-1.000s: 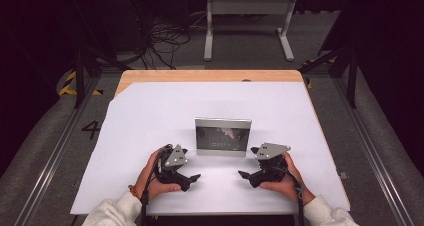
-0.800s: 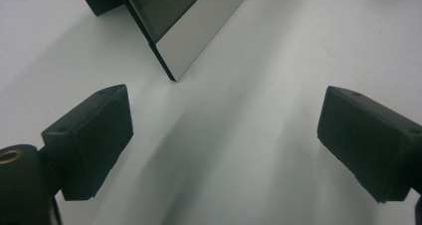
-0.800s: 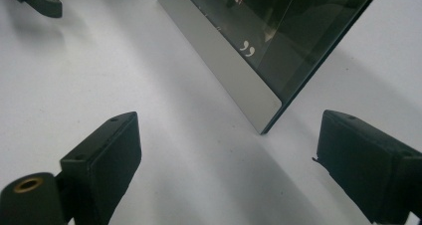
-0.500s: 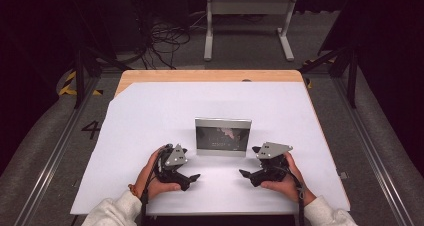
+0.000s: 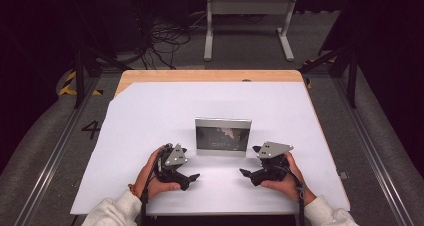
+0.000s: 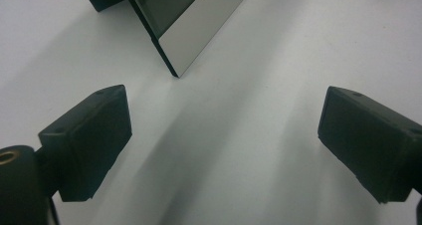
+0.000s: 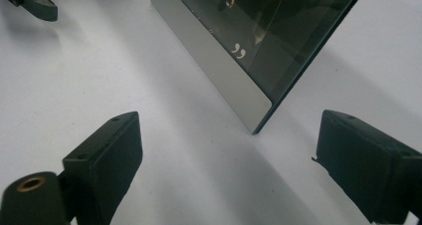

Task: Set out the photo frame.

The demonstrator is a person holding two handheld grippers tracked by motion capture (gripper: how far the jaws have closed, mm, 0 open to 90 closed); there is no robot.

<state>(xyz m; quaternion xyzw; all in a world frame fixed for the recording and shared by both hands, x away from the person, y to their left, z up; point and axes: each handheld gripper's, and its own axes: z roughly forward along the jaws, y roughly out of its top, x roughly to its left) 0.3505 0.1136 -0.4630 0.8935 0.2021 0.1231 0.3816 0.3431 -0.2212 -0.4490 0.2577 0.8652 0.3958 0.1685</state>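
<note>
Centrally on the white table [image 5: 150, 126] stands a framed panel [image 5: 223, 136], upright, dark glass over a silver strip. Left gripper [image 5: 192, 177] sits at its 7 o'clock, right gripper [image 5: 245, 173] at its 5 o'clock, both near, neither touching. Gripper views add detail: jaws of each spread wide, holding nothing; the panel's corner [image 6: 171, 60] lies ahead; pale quote marks [image 7: 238, 51] on the glass.

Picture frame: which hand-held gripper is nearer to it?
About even, left marginally. The left hand-held gripper sits off the picture frame's near-left corner, the right hand-held gripper off its near-right; both open, apart from it.
</note>
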